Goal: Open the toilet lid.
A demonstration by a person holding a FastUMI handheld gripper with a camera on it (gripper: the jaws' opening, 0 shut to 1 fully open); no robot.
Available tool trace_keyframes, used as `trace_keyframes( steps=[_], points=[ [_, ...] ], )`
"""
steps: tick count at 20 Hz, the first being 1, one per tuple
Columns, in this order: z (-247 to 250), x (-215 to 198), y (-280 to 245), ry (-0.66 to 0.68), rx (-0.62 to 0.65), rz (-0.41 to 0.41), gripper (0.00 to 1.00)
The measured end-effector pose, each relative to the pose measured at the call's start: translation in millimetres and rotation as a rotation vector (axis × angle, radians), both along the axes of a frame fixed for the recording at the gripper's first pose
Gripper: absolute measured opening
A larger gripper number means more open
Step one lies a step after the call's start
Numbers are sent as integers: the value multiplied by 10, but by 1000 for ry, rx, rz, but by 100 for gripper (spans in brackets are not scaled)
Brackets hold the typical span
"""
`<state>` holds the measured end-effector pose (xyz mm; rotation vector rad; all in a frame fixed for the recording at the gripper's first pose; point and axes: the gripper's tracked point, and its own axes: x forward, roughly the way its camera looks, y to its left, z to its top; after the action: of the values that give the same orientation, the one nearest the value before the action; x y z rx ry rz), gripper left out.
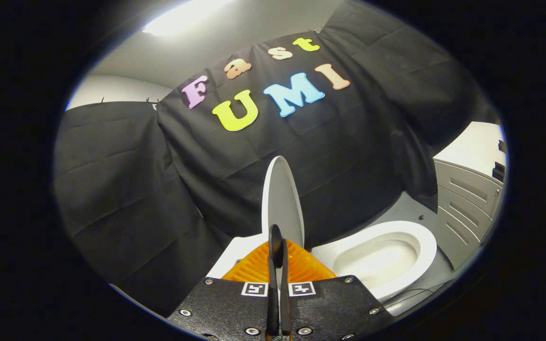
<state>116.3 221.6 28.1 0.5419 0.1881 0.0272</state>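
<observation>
Just beyond the gripper (277,246), whose fingers are closed together on nothing, the toilet lid (281,201) stands upright beside the open bowl (382,258), so opening seems done and only drawing back remains.

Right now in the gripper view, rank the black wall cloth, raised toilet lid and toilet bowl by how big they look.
1. Black wall cloth, by far.
2. Toilet bowl and raised lid: too alike to rank, and the lid is seen edge-on with the claw closed on it.

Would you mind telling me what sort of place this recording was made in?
Probably a mock bathroom booth: a white toilet bowl, its lid raised on edge just beyond the claw, and black cloth draped as walls.
</observation>
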Motion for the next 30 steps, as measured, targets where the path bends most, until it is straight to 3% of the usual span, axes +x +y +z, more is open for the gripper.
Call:
trace_keyframes(
  steps=[30],
  points=[
    [71, 319, 1765, -96, -146, 220, 2]
  ],
)
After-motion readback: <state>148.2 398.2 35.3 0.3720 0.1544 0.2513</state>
